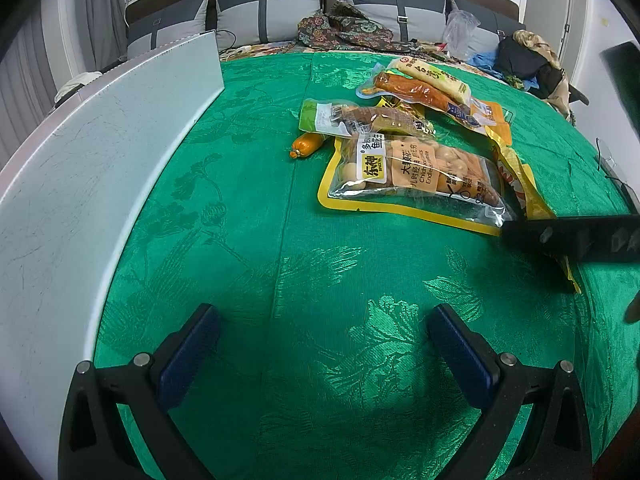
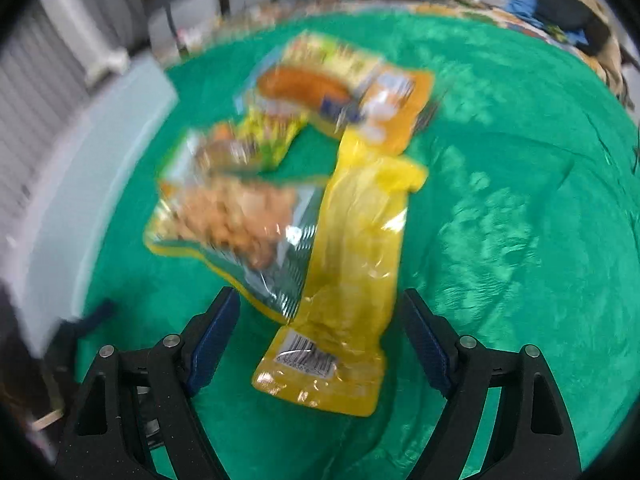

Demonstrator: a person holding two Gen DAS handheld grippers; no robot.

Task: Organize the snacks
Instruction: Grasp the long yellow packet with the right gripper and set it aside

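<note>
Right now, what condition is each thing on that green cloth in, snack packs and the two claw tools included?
Left gripper: open, empty, over bare cloth.
Right gripper: open, straddling the yellow pouch's end, not pinching.
Yellow pouch: flat, crinkled, sealed.
Fish-ball pack: sealed, lying flat, overlapping the yellow pouch.
Green-ended pack: sealed, flat.
Small orange sausage: loose, partly under that pack.
Sausage packs: stacked, sealed.
White board: standing at the cloth's edge.

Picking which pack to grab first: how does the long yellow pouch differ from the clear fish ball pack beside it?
The yellow pouch is long, narrow and opaque yellow; the fish ball pack is wider, with a clear window showing round pieces. The pouch lies between the open right gripper fingers; the pack lies off to their left. Both lie flat on the green cloth, edges overlapping.
</note>
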